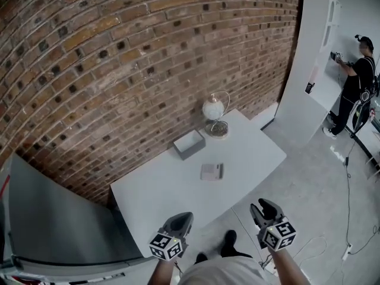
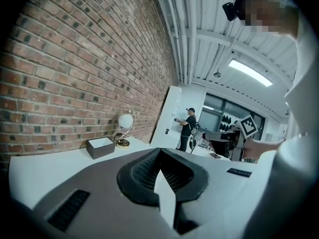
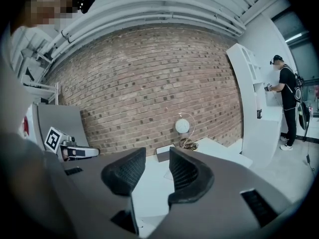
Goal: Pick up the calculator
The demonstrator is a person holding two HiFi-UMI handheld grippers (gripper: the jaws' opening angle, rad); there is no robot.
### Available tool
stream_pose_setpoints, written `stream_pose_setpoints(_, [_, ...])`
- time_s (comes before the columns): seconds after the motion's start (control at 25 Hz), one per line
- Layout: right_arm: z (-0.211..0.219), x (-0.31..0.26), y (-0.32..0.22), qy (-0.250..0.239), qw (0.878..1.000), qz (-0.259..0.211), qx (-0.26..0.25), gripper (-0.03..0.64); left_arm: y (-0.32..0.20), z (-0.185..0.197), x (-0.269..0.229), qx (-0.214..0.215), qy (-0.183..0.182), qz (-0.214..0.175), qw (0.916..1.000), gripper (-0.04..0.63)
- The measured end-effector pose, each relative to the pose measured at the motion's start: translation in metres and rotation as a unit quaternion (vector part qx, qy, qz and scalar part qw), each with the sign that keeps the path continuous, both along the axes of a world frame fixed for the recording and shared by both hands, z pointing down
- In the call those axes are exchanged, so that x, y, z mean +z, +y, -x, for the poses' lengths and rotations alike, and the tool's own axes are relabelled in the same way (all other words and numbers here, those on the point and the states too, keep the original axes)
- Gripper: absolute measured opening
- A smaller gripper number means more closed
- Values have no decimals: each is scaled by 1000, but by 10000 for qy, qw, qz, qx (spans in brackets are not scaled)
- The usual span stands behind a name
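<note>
Calculator (image 1: 211,171) lay untouched on table (image 1: 255,153); pickup not started.
L gripper (image 1: 183,217) fingers were pressed together, R gripper (image 1: 263,206) fingers spread w/ nothing between; both well short.

left grey gripper (image 1: 183,217): jaws together, empty. right grey gripper (image 1: 263,205): jaws apart, empty. both side by side, pointing forward.

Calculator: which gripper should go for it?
Right, probably. The right gripper has its jaws apart and empty; the left gripper is shut. Both sit about equally short of the calculator.
</note>
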State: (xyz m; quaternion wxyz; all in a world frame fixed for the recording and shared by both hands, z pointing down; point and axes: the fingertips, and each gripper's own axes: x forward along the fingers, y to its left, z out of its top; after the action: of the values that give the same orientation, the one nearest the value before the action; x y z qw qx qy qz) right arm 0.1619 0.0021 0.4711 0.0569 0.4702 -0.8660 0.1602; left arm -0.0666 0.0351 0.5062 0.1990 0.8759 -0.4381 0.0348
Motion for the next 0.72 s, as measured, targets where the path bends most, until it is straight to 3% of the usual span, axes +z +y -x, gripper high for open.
stream_pose_setpoints(0.72, [-27, 34, -120, -220, 9923, 508, -1106, 160, -74, -50, 8, -964, -193, 199, 9950, 14])
